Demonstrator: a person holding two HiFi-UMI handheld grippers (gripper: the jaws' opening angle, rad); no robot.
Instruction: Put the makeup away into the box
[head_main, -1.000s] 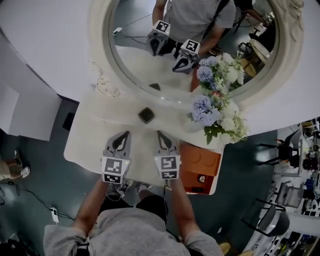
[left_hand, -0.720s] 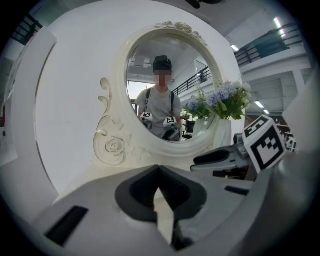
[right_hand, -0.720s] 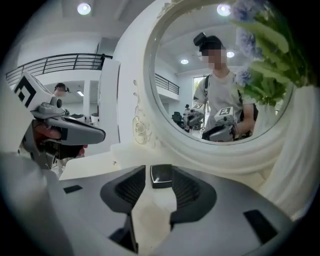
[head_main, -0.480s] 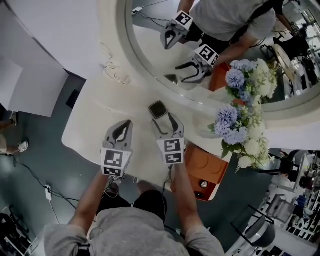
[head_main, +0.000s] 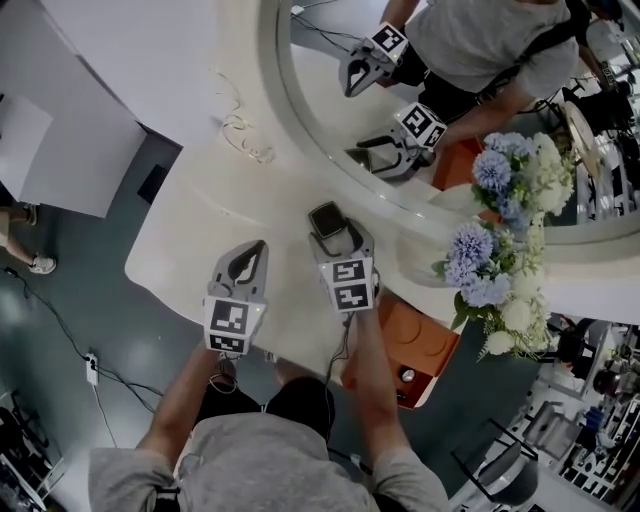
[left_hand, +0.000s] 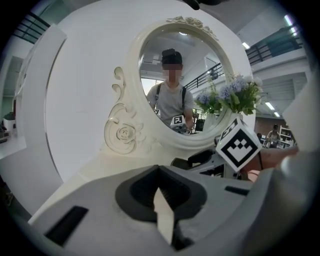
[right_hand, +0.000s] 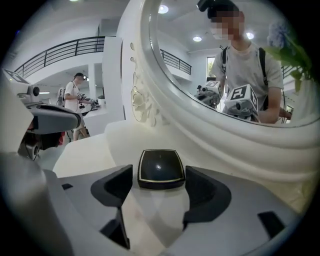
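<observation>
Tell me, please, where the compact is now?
Head view centre: the compact lies on the vanity below the mirror, between the right gripper's opening jaws.

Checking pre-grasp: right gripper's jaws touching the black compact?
Cannot tell. In the right gripper view the black compact lies between the right gripper's opening jaws: table shows beside one jaw, but its other edge meets the other jaw with no clear gap.
</observation>
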